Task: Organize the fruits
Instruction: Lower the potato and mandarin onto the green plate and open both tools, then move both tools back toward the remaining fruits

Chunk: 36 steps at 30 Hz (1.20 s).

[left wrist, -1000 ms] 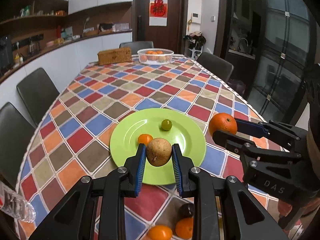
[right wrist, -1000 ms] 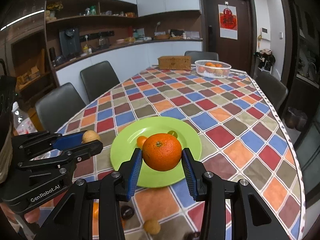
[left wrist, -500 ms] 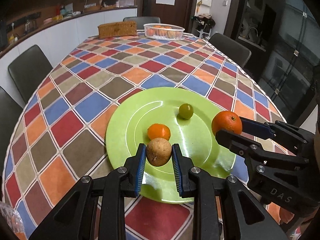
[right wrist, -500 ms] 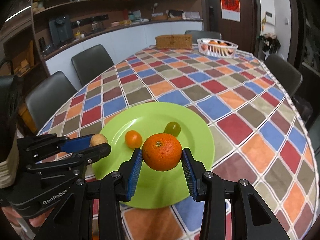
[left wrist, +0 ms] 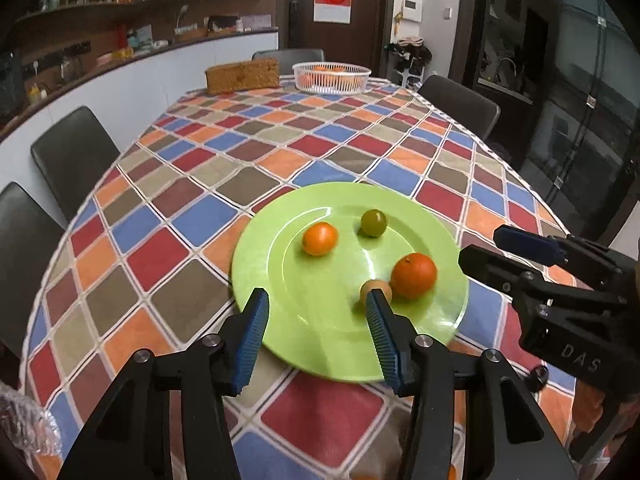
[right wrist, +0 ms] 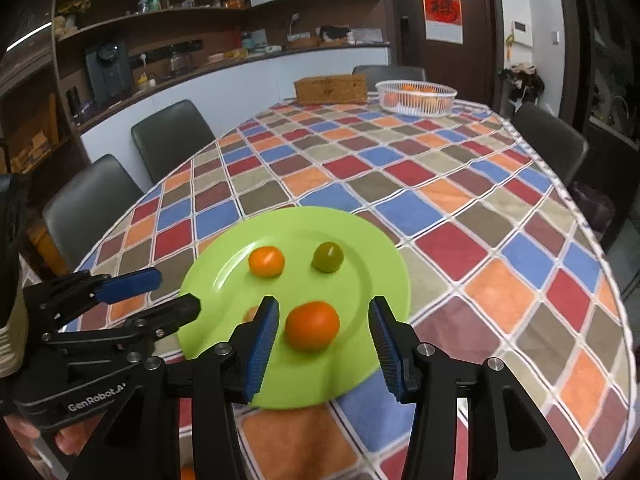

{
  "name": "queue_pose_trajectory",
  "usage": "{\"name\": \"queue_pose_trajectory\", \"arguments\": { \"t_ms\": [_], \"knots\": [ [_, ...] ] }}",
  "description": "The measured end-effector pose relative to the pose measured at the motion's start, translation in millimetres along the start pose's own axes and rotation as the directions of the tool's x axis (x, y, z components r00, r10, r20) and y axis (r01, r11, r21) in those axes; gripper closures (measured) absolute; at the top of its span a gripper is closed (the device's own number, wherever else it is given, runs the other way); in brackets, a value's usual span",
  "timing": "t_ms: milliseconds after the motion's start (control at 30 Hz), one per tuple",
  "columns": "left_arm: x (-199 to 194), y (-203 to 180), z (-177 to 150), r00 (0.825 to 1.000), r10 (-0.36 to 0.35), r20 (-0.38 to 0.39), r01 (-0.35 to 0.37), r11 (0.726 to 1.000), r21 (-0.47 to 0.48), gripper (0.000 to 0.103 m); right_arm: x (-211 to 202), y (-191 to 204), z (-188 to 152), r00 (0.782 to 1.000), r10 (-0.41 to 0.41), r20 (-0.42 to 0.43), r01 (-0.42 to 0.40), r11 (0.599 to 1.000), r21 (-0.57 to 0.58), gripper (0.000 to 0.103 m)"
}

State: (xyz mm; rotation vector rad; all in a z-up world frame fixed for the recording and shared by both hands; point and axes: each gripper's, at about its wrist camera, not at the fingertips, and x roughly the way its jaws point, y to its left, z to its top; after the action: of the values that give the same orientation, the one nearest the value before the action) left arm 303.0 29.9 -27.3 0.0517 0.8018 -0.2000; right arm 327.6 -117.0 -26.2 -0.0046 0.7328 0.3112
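Release step: orange [right wrist: 312, 330] and brown fruit [left wrist: 375, 289] on plate [left wrist: 280, 280]. Left gripper [left wrist: 318, 334], right gripper [right wrist: 324, 346] wide, empty. Next: fetch remaining fruit.

Glossy smooth lime-green plastic plate [left wrist: 280, 248]; matt checkered multicolour cloth [left wrist: 248, 152] on counter; white plastic mesh basket [left wrist: 331, 77]; hand-held gripper pads [right wrist: 262, 346] ribbed blue rubber.
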Motion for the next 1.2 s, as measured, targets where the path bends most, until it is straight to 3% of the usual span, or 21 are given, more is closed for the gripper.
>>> {"name": "queue_pose_trajectory", "arguments": {
  "t_ms": [500,800,1200],
  "knots": [
    [-105,-28,-30,0.988,0.005,0.156,-0.016,0.998,0.067,0.035,-99,11,-24,0.993,-0.001,0.118,0.001,1.0,-0.001,0.043],
    [-131,-25,-65,0.99,0.012,0.141,-0.025,0.996,0.087,0.033,-130,30,-46,0.992,-0.013,0.126,0.017,1.0,-0.026,0.043],
    [-129,-13,-103,0.997,0.026,0.075,-0.036,0.989,0.142,0.033,-127,50,-86,0.999,-0.03,0.013,0.03,0.999,-0.012,0.043]
  ]
}}
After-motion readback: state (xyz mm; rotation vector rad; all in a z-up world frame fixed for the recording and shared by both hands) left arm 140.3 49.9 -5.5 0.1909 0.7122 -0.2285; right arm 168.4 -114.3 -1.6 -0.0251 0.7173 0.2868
